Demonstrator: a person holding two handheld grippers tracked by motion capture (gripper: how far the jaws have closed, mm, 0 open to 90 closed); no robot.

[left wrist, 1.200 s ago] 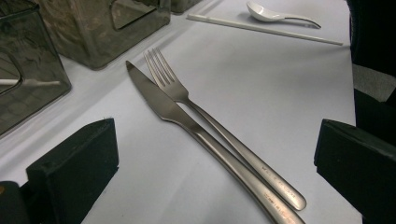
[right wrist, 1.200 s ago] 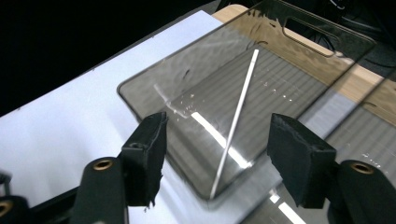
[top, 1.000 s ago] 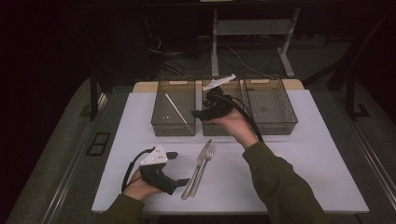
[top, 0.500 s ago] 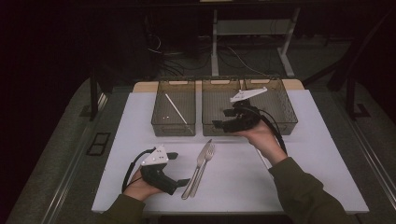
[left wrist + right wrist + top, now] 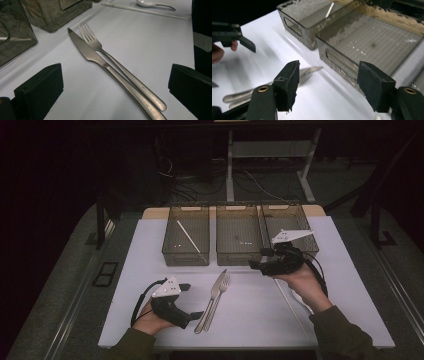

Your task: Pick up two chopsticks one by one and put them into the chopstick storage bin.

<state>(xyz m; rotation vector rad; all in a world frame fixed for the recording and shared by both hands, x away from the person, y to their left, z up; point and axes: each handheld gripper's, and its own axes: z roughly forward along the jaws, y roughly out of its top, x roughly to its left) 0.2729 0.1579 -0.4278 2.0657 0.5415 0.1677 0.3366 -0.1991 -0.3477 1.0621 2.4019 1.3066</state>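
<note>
Three see-through bins stand in a row at the far side of the white mat (image 5: 150,270); the left bin (image 5: 185,241) has 1 thin white stick (image 5: 188,236) lying slanted on its floor; the middle bin (image 5: 238,240) looks bare inside; the right bin (image 5: 291,225) is partly hidden by the right gripper, so can't tell what's in it. Just in front of the middle bin lie 1 knife (image 5: 100,62) & 1 fork (image 5: 110,58), side by side & touching, tips toward the bins. In the left gripper view, past the fork, there's 1 more long white stick (image 5: 145,10) and 1 white spoon (image 5: 146,3) beside it. 2 grippers, 1 in each hand: the left gripper (image 5: 192,314) sits low on the mat, in front & left of the middle bin, jaws spread wide, nothing in them; the right gripper (image 5: 254,265) is by the middle bin's front right corner, jaws wide apart too, holding nothing.
</note>
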